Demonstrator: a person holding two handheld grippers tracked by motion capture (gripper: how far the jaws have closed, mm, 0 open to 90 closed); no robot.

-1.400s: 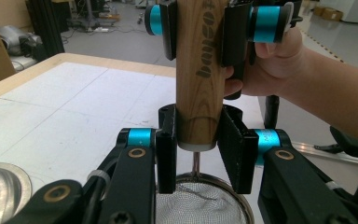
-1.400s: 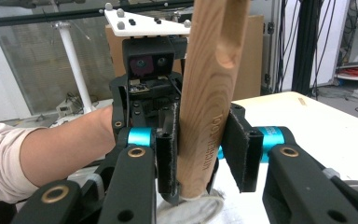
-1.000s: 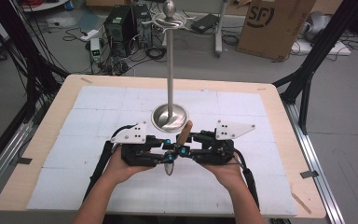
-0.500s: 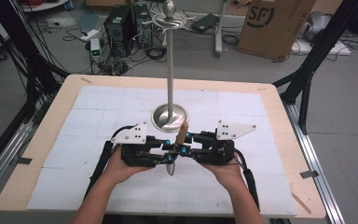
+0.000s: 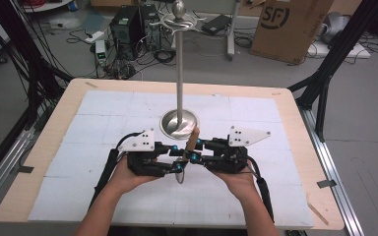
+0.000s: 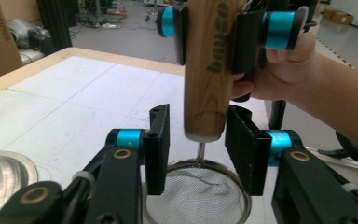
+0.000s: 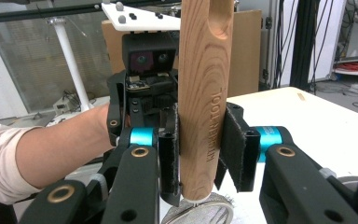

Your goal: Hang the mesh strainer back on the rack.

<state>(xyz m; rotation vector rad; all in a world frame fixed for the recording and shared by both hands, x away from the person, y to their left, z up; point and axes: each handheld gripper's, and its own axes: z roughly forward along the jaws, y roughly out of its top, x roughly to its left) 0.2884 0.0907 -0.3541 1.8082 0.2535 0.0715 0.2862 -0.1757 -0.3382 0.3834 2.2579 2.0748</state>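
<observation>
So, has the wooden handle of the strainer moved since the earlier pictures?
No. In the high view the wooden handle leans at the same spot just right of the stand's round base, as before. The right tool grips it.

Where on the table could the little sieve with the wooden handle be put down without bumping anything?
The white mat is bare left of the metal stand, bare right of it toward the table's right edge, and bare along the near edge. The middle is crowded: the stand's base, both grippers and the sieve sit close together.
</observation>
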